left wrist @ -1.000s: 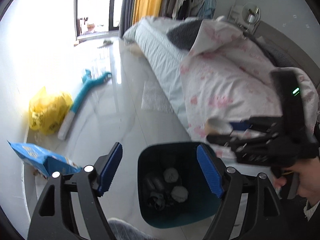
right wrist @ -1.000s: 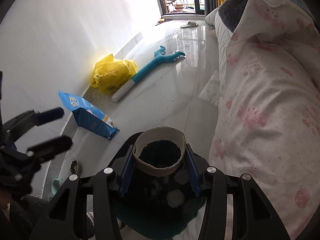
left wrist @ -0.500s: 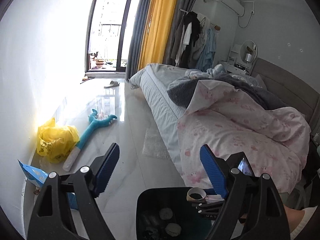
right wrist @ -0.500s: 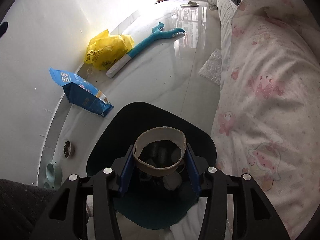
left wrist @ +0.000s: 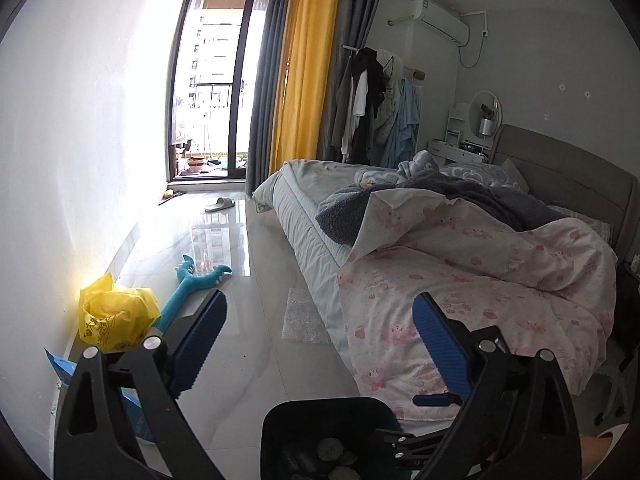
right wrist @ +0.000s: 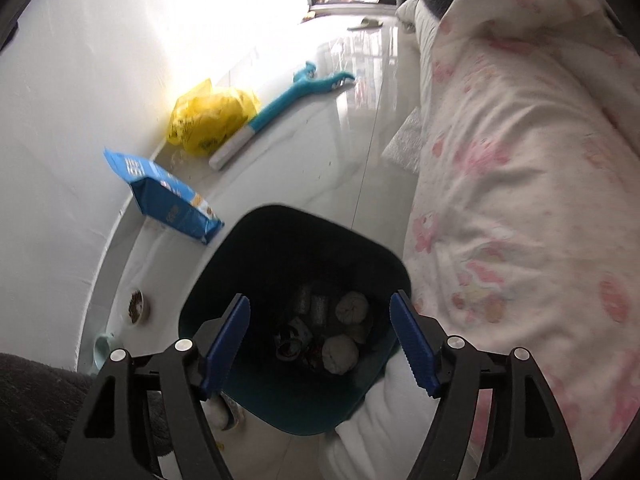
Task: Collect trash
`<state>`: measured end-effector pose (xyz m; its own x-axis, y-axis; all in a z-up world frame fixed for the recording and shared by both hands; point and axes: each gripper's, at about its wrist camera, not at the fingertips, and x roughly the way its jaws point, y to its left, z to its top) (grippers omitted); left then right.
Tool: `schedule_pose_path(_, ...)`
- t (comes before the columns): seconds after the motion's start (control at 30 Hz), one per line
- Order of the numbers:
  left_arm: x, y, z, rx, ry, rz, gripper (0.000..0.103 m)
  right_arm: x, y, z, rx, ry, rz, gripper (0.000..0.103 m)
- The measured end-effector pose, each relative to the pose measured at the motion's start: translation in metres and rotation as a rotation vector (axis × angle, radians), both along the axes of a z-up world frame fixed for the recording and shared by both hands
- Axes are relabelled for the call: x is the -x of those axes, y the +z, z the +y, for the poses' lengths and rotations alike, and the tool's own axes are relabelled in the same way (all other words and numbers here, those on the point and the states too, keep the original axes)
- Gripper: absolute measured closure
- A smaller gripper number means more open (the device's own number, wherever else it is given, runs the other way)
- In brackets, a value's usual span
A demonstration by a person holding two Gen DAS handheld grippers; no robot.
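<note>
A dark teal trash bin [right wrist: 256,240] stands on the floor beside the bed. Inside lie crumpled paper balls [right wrist: 340,354], a paper cup [right wrist: 294,338] and other scraps. My right gripper [right wrist: 320,344] is open and empty, right above the bin's mouth. My left gripper [left wrist: 320,344] is open and empty, raised and looking across the room; the bin [left wrist: 320,412] shows at its lower edge. A yellow plastic bag [right wrist: 208,118] and a blue packet [right wrist: 168,200] lie by the wall; both also show in the left wrist view, the bag [left wrist: 116,316] and the packet [left wrist: 60,368].
A bed with a pink quilt [left wrist: 480,280] fills the right side. A teal long-handled toy [left wrist: 192,284], a bubble-wrap sheet [left wrist: 304,316] and a slipper [left wrist: 220,203] lie on the glossy floor. A small pet bowl [right wrist: 136,306] sits by the wall.
My right gripper opened and the paper cup it held dropped into the bin. My left gripper tilted upward, away from the bin, toward the room.
</note>
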<state>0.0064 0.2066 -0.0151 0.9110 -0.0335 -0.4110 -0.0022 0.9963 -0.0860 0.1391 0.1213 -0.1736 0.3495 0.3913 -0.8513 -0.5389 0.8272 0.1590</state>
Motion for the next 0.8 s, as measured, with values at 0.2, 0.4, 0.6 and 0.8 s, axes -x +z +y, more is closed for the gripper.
schedule_pose_path(0.2,0.011,0.002,-0.019,-0.033,0.019,-0.007,0.004,0.027,0.050,-0.045,-0.113,-0.083,-0.151,0.022)
schedule_pose_path(0.4,0.017,-0.002,-0.039,-0.047,0.022,-0.004,0.004,0.061,0.098,-0.095,-0.194,-0.173,-0.308,0.016)
schedule_pose_path(0.6,0.028,-0.007,-0.064,-0.117,0.040,0.020,0.003,0.091,0.129,-0.146,-0.186,-0.250,-0.441,0.012)
schedule_pose_path(0.8,0.043,0.001,-0.083,-0.124,0.039,-0.008,0.003,0.120,0.149,-0.197,-0.193,-0.327,-0.510,0.009)
